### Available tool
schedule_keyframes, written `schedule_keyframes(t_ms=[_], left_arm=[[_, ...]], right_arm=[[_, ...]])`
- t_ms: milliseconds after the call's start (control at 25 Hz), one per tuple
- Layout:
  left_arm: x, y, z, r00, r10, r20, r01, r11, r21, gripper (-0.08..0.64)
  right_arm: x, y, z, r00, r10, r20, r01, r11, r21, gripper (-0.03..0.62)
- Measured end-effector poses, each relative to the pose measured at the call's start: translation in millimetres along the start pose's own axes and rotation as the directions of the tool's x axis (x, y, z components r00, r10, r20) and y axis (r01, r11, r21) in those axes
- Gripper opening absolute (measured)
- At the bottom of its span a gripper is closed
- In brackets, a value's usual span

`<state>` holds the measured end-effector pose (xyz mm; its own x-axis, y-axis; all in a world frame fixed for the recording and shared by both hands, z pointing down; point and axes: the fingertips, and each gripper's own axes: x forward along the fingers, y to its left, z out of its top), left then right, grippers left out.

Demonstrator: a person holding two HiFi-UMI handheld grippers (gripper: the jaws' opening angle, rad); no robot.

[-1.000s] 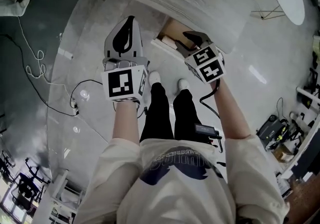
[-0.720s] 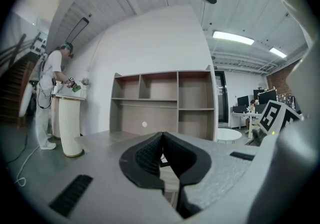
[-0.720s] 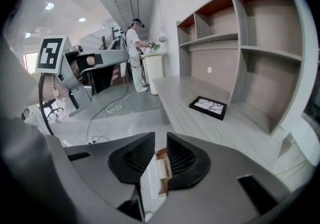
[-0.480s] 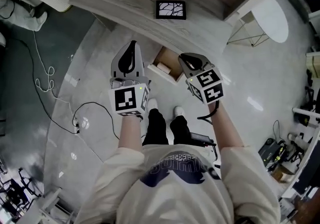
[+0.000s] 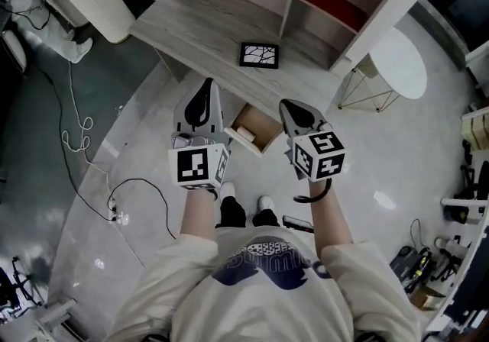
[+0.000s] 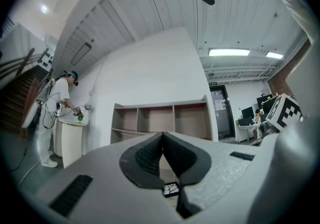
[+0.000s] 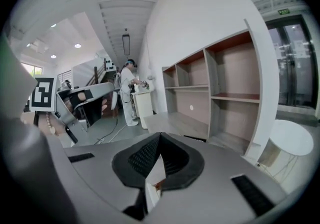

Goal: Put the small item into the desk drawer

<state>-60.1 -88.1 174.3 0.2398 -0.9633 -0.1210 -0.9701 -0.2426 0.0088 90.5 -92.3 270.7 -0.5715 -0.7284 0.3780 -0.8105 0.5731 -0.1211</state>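
over the last second both grippers lifted up and away from the open desk drawer (image 5: pixel 260 120), and the view drew back with them, so more of the desk (image 5: pixel 206 35) and its shelves came into sight. a second earlier the right gripper (image 5: pixel 290 110) was reaching down at the drawer's mouth. by this moment it hung clear of the drawer, at about two o'clock of it in the head view, with the left gripper (image 5: pixel 205 87) at about ten o'clock. a small white item (image 5: pixel 245 134) lay inside the drawer toward its seven o'clock corner, touched by neither gripper. i judged it to be the task's thing, already dropped in, so the placing looked done (the drawer itself stood open, and pushing it shut may have been what remained).

the right gripper's jaws had just been closing, and in its own view the right gripper (image 7: pixel 159 135) showed the pads met at the tips with nothing caught between them. the left gripper (image 6: pixel 162 135) was likewise clenched on nothing, its pads meeting. through the gap below its tips only the dark patterned tile (image 5: pixel 260 55) on the desk showed.
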Motion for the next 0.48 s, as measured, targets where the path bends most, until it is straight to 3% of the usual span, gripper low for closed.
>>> schedule_keyframes(t_ms=[240, 480], left_arm=[[-10, -14, 49, 0.998, -0.014, 0.069, 0.013, 1.000, 0.010, 0.009], [-17, -25, 93, 0.991, -0.037, 0.132, 0.031, 0.998, 0.047, 0.009]], right_arm=[[-40, 1, 61, 0.982, -0.051, 0.180, 0.053, 0.999, -0.001, -0.002], [-77, 14, 114, 0.920, -0.073, 0.385, 0.131, 0.983, -0.126, -0.003]])
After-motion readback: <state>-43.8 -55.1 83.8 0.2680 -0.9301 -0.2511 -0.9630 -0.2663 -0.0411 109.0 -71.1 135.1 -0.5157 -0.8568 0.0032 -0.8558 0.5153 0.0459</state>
